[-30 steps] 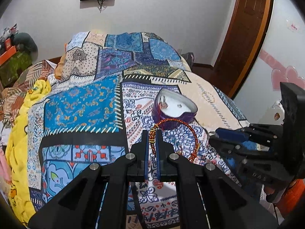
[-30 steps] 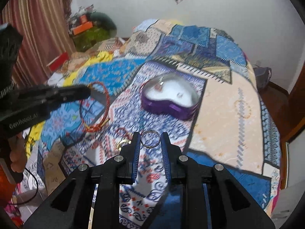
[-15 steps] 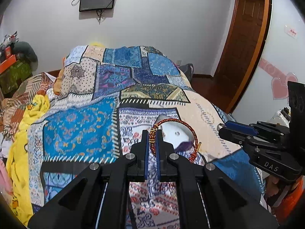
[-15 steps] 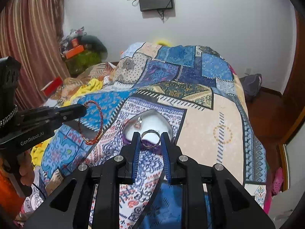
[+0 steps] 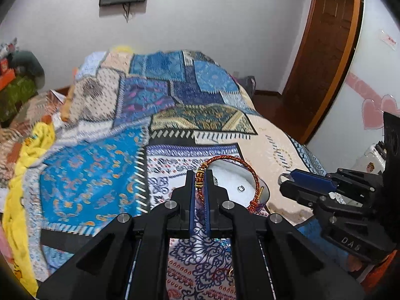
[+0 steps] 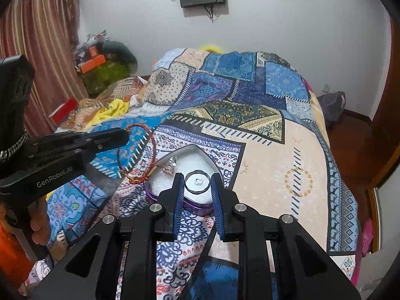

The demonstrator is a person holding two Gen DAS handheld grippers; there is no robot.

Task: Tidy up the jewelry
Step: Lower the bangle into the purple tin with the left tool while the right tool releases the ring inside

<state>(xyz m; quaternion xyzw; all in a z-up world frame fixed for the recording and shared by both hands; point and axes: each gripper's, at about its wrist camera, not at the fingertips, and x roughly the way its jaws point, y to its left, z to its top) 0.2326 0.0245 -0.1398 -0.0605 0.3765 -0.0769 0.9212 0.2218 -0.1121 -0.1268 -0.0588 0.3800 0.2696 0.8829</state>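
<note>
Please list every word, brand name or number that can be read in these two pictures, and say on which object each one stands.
"GenRobot.AI": white print on the body of the black left gripper, right wrist view.
"DAS": raised letters, partly legible, on the body of the black right gripper, left wrist view.
Small white sticker with red print on the wall beside the brown wooden door: too small to read.

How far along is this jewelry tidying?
Done: a sparkly pendant and a small clear piece lie in the purple heart-shaped box. In hand: the left gripper holds a red braided bracelet, the right gripper a silver ring. Left: placing both.
</note>
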